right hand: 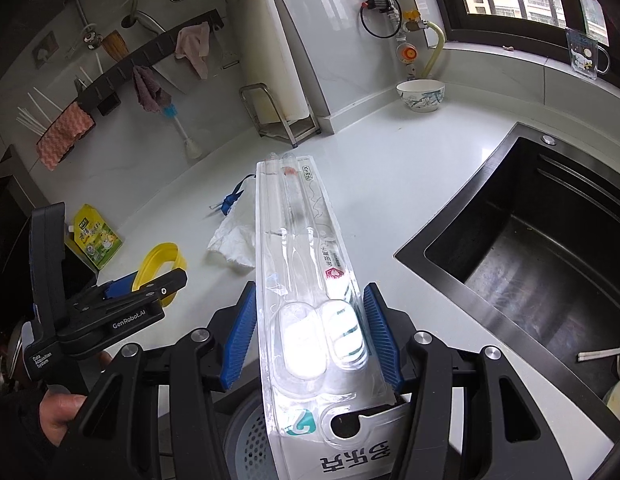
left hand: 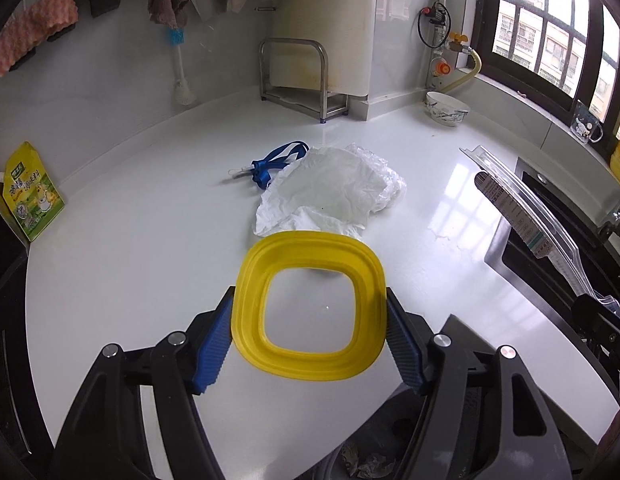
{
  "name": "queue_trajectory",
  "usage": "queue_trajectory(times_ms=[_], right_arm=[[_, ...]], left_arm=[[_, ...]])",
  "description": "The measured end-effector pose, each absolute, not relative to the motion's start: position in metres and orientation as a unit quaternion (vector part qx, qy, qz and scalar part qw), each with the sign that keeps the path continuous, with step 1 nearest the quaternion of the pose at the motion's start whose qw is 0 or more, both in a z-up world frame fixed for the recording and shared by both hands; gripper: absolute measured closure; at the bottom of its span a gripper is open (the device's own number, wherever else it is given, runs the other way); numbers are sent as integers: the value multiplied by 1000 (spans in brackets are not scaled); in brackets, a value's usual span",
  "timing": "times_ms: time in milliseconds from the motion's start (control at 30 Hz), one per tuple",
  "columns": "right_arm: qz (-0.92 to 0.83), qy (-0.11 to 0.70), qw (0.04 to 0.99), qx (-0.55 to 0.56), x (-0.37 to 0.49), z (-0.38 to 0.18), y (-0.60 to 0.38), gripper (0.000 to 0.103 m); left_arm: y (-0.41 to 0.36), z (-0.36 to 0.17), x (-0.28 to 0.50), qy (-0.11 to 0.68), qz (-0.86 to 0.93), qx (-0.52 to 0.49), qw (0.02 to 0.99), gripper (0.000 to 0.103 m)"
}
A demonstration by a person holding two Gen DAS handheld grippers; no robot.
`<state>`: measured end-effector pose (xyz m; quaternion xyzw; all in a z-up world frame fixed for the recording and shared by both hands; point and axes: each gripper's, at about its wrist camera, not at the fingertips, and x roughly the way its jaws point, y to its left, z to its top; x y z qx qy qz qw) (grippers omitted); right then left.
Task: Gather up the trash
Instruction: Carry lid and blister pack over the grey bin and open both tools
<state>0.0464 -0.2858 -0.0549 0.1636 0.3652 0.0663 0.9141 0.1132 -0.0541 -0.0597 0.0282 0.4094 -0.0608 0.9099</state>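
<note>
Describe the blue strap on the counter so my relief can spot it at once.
Start at the steel rack against the back wall. On the white counter before it lies crumpled white paper. The blue strap touches its left edge, the only blue thing lying there.

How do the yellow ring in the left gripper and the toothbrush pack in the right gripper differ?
The yellow ring is opaque, squarish and open in the middle; the toothbrush pack is clear, long and narrow, with printed card. Both are held clear of the white counter, each between blue gripper pads.
</note>
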Motion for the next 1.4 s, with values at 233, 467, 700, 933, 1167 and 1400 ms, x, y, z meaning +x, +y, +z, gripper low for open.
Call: queue_trajectory(times_ms=[233, 467, 700, 933, 1167, 1400], right_arm=[[66, 362, 917, 156, 2, -42, -293, 51], [74, 374, 913, 149, -42, -45, -297, 51], [93, 382, 908, 145, -75, -54, -303, 51], [113, 398, 899, 147, -96, -73, -307, 51], [116, 420, 886, 159, -107, -98, -312, 51], [109, 445, 875, 157, -105, -125, -307, 51]], left_arm=[[-70, -39, 72, 396, -77, 36, 914, 36], [-93, -33, 30, 393, -97, 33, 914, 36], [-109, -39, -5, 402, -96, 37, 910, 36], [-119, -54, -34, 417, -85, 39, 904, 36], [-126, -76, -51, 443, -85, 51, 891, 36], [-126, -102, -53, 463, -89, 57, 880, 36]])
